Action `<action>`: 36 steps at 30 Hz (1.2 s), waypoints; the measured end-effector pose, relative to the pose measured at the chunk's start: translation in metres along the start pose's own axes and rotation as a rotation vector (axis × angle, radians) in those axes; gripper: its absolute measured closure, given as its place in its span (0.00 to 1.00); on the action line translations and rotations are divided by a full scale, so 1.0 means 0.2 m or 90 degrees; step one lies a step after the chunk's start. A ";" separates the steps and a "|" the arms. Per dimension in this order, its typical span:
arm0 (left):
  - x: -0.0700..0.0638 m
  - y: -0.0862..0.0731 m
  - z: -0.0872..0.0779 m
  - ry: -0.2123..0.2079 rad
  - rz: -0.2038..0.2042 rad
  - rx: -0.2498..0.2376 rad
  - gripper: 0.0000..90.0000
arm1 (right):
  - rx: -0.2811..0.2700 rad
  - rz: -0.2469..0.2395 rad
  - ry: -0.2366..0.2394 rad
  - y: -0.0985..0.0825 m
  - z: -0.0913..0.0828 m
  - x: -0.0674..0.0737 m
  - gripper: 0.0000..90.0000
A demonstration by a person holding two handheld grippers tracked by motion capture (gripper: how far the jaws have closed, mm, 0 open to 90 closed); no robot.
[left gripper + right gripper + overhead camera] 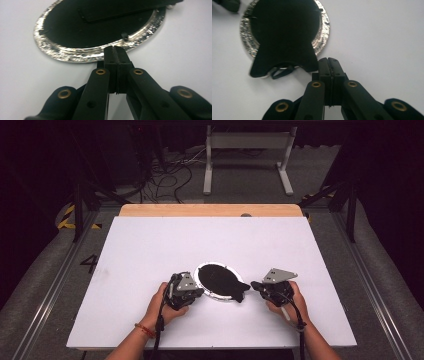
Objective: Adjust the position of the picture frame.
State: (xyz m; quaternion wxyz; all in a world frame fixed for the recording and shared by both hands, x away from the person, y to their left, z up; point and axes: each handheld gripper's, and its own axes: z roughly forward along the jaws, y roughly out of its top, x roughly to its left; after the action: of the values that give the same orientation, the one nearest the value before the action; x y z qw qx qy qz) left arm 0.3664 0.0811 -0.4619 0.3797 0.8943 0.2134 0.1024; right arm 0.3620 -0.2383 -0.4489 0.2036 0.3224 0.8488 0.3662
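A black fabric piece (220,280) with a flared tail lies on a shiny silver oval disc (206,292) on the white table. My left gripper (198,291) rests at the disc's left side. In the left gripper view its jaws are shut with nothing between them, and the left gripper (115,53) has its tips at the crinkled silver rim (62,53). My right gripper (255,285) sits just right of the tail. It is shut and empty too, and the right gripper (328,61) stands beside the flared black end (284,60), where a small black loop (282,71) pokes out.
The white table top (150,245) stretches wide around the disc. A wooden strip (210,210) runs along its far edge. Beyond it, on the floor, are a white metal frame (247,142) and loose cables (165,180). Dark rails flank both sides.
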 end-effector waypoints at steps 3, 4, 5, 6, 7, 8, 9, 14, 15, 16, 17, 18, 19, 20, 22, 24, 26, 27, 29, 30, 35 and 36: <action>-0.01 0.00 0.02 -0.007 0.005 0.001 1.00 | 0.010 0.001 0.000 -0.01 0.04 -0.01 1.00; -0.01 0.01 0.02 -0.008 0.004 0.001 1.00 | 0.012 0.001 0.003 -0.01 0.04 -0.01 1.00; -0.01 0.01 0.02 -0.009 0.004 0.002 1.00 | 0.017 -0.005 0.003 -0.01 0.05 0.00 1.00; -0.01 0.01 0.02 -0.010 0.003 -0.001 1.00 | 0.017 -0.005 0.001 -0.01 0.06 0.00 1.00; -0.01 0.01 0.03 -0.010 0.001 -0.002 1.00 | 0.017 -0.003 0.002 -0.01 0.06 0.00 1.00; -0.01 0.01 0.03 -0.003 -0.001 -0.001 1.00 | 0.019 -0.002 0.010 -0.01 0.05 -0.01 1.00; -0.01 0.01 0.03 -0.003 -0.001 -0.001 1.00 | 0.019 -0.002 0.010 -0.01 0.05 -0.01 1.00; -0.01 0.02 0.03 0.000 0.006 0.000 1.00 | 0.022 0.001 0.020 -0.02 0.04 -0.01 1.00; -0.01 0.02 0.03 0.002 0.004 -0.001 1.00 | 0.021 0.002 0.021 -0.02 0.04 -0.01 1.00; -0.01 0.02 0.03 0.002 0.004 -0.001 1.00 | 0.021 0.001 0.021 -0.02 0.04 -0.01 1.00; -0.01 0.02 0.03 0.003 0.003 -0.001 1.00 | 0.022 -0.002 0.021 -0.02 0.04 -0.01 1.00; 0.00 0.02 0.03 0.005 0.005 0.000 1.00 | 0.023 -0.006 0.022 -0.02 0.03 -0.01 1.00; 0.00 0.02 0.03 0.006 0.006 0.001 1.00 | 0.022 -0.010 0.023 -0.02 0.03 0.00 1.00; 0.01 0.02 0.03 0.008 0.004 -0.001 1.00 | 0.023 -0.014 0.026 -0.02 0.03 0.00 1.00; 0.01 0.02 0.03 0.007 0.002 0.000 1.00 | 0.021 -0.016 0.029 -0.02 0.02 0.00 1.00; 0.02 0.02 0.03 0.012 0.000 -0.002 1.00 | 0.022 -0.017 0.029 -0.02 0.02 0.01 1.00; 0.02 0.01 0.03 0.014 -0.004 -0.002 1.00 | 0.021 -0.019 0.032 -0.02 0.02 0.02 1.00; 0.03 0.01 0.03 0.014 -0.004 -0.002 1.00 | 0.022 -0.020 0.033 -0.02 0.02 0.02 1.00; 0.03 0.01 0.03 0.022 -0.010 -0.003 1.00 | 0.023 -0.023 0.039 -0.02 0.02 0.02 1.00; 0.04 0.01 0.03 0.019 -0.004 -0.001 1.00 | 0.024 -0.024 0.044 -0.02 0.02 0.03 1.00; 0.07 0.01 0.03 0.025 -0.008 -0.002 1.00 | 0.025 -0.028 0.067 -0.02 0.01 0.05 1.00; 0.07 0.01 0.03 0.027 -0.009 -0.002 1.00 | 0.026 -0.028 0.066 -0.03 0.01 0.06 1.00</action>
State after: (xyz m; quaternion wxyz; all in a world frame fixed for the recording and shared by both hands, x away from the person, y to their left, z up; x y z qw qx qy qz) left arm 0.3816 0.0822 -0.4646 0.3774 0.8899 0.2272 0.1188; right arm 0.3526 -0.2324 -0.4548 0.1604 0.2884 0.8724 0.3605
